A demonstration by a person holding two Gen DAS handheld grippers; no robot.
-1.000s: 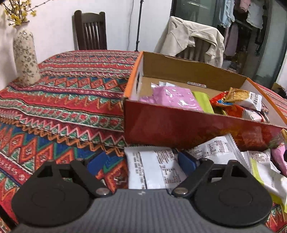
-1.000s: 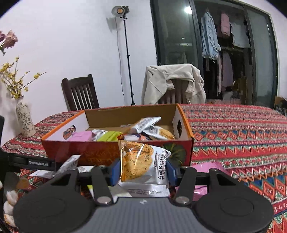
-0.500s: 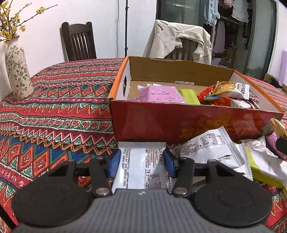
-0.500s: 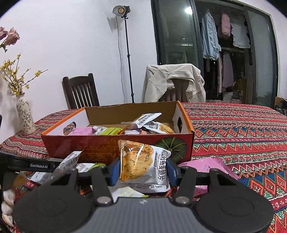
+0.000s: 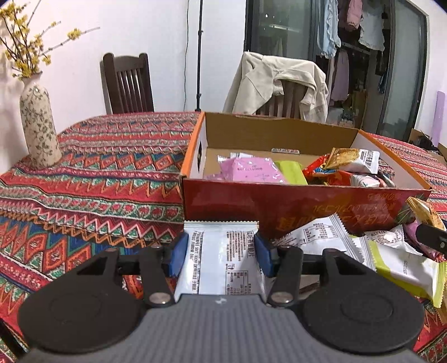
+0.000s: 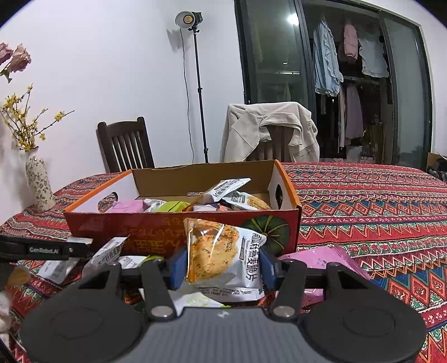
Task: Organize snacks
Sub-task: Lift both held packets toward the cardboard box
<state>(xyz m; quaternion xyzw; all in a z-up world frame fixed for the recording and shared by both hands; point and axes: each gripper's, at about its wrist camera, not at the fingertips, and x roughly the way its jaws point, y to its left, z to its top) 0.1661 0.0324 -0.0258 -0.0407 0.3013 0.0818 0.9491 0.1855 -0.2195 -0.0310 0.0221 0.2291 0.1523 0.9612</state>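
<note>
The left gripper clamps a white snack packet (back side up, fine print unreadable) just before the red cardboard box. The right gripper pinches an oat crisp packet with Chinese lettering, near the box's pumpkin picture. "GenRobot.AI" shows on the other gripper's body. Inside the box lie a pink packet and more snacks. Beyond stands a floral vase.

Evenly lit indoors, fairly bright, colours clear. Studio lamp on a stand glowing against the white wall, throwing a soft shadow beside its head. Bright ceiling-light reflection glaring in the dark glass door. Strong fisheye bending at edges, black vignette in corners. Sharp throughout, no motion blur.
</note>
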